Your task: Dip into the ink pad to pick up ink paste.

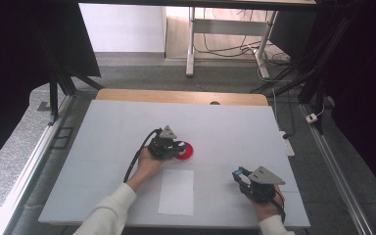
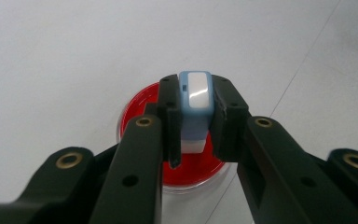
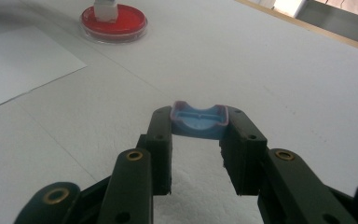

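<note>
A small blue and white block (image 2: pixel 196 91) stands upright over a round red dish (image 2: pixel 137 109), and my left gripper (image 2: pixel 196 114) is shut on its sides. From above, that left gripper (image 1: pixel 176 147) sits at the left rim of the red dish (image 1: pixel 187 152) near the table's middle. Whether the block's white base touches the red surface I cannot tell. My right gripper (image 3: pixel 199 117) is shut on a shallow blue cap (image 3: pixel 200 122), held just above the table. In the high view the right gripper (image 1: pixel 238 175) is at the front right.
A white sheet of paper (image 1: pixel 176 192) lies flat between the two hands, near the front edge. The white table top (image 1: pixel 235 127) has a wooden strip along its far edge. Farther off in the right gripper view are the red dish (image 3: pixel 114 21) and the paper (image 3: pixel 14 60).
</note>
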